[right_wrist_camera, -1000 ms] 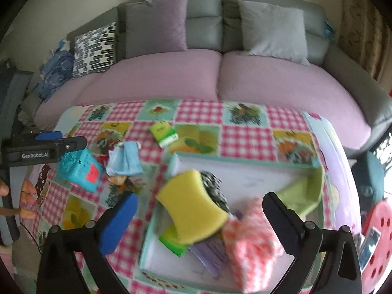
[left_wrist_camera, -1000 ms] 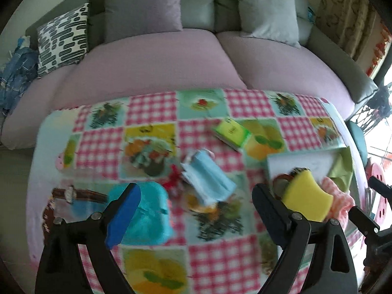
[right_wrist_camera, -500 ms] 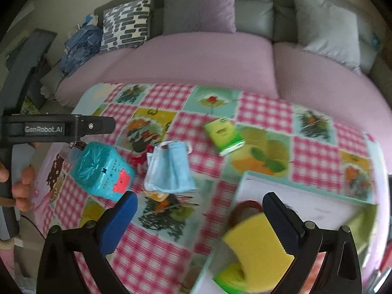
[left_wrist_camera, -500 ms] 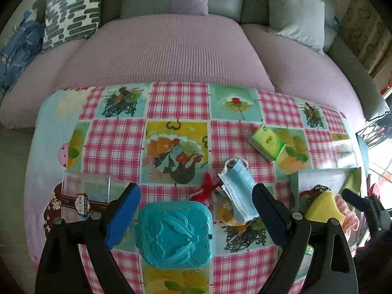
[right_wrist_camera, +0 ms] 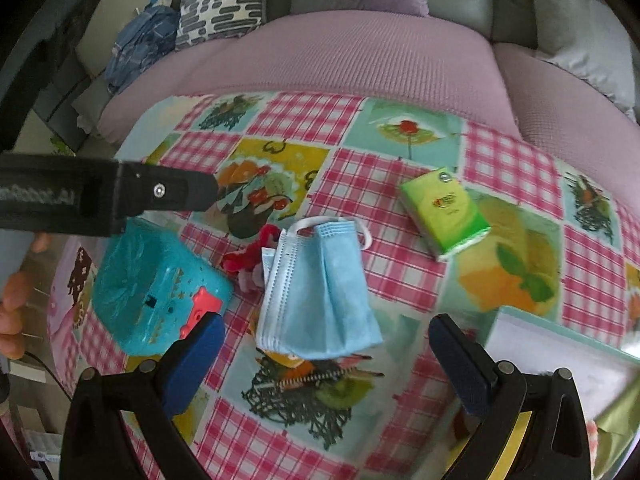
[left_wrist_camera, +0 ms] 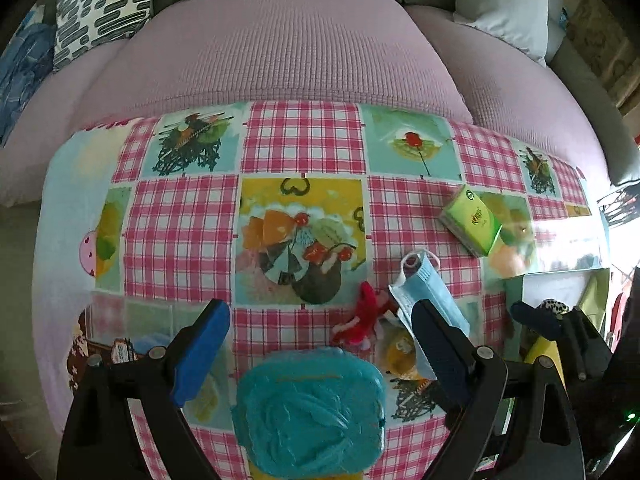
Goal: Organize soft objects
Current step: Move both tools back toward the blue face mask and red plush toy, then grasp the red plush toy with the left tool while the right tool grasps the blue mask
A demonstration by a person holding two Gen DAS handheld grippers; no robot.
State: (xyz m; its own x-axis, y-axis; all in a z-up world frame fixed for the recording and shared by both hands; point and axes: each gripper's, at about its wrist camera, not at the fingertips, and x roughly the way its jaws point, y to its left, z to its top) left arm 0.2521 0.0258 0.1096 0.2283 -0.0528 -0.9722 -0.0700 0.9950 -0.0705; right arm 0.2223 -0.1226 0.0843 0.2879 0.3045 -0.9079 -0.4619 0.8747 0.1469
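1. Left hand-held gripper (left_wrist_camera: 320, 354): jaws spread wide, nothing held. It hangs steeply over the teal rounded plastic-wrapped pack (left_wrist_camera: 310, 412), which sits between the fingers at the near edge of the checked-cloth surface (left_wrist_camera: 180, 236).
2. Right hand-held gripper (right_wrist_camera: 328, 364): jaws wide apart, empty. The pale blue pleated face mask (right_wrist_camera: 320, 292) lies flat on the surface just ahead of the fingertips.
3. Other loose items: a red fuzzy toy (right_wrist_camera: 250, 258) tucked against the mask's left edge and touching it; a green tissue packet (right_wrist_camera: 444, 214) far-right of the mask, clear of it.
4. White tray (right_wrist_camera: 560, 356) at near right looks like the collection point; yellow and pink items show at its near edge.
5. Step in hand, my read: each side is lining up a pick, left on the teal pack, right on the mask.
6. Mask is thin and limp: press the pads down to the cloth and pinch across the pleats near the middle, not an ear loop. Keep off the red toy so it isn't dragged.
7. Teal pack is wide: centre it before closing; the wrap may slip.
8. Unclear: near side of the teal pack is cut off in the left view; tray contents are mostly out of frame; can't tell what the red toy actually is.
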